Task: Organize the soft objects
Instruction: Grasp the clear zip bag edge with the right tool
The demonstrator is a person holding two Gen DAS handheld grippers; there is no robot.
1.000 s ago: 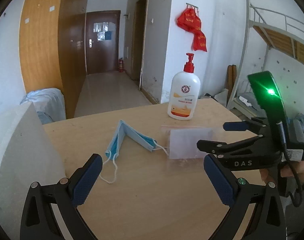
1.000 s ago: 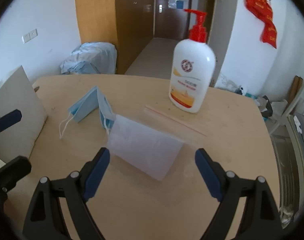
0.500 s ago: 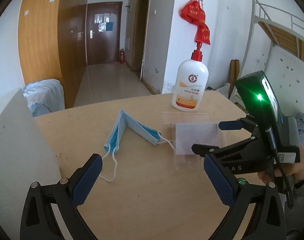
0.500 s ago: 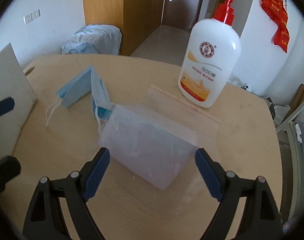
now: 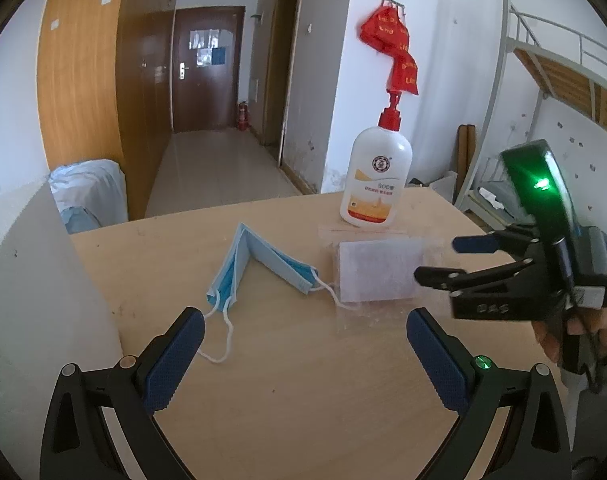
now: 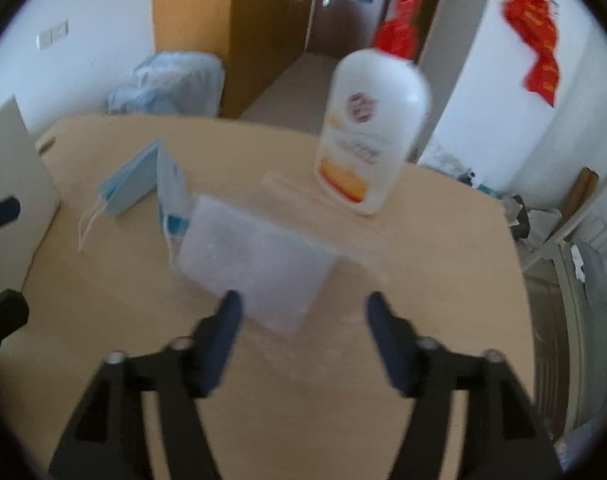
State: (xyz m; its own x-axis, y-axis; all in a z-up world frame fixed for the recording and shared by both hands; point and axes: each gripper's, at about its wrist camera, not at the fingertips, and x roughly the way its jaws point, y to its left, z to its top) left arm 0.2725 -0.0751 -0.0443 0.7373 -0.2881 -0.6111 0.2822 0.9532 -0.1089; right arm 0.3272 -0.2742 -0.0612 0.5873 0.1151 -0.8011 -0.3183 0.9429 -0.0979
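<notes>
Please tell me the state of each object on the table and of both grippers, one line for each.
face mask: folded into a tent shape, lying on the table, not held
zip bag: flat on the table, white sheet inside, untouched
lotion bottle: upright, pump on
left gripper: open, empty
right gripper: open, near the zip bag's closest corner

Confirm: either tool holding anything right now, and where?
Nothing held. Left tool is open above the table near the mask. Right tool is open, closing in on the zip bag, not gripping it.
</notes>
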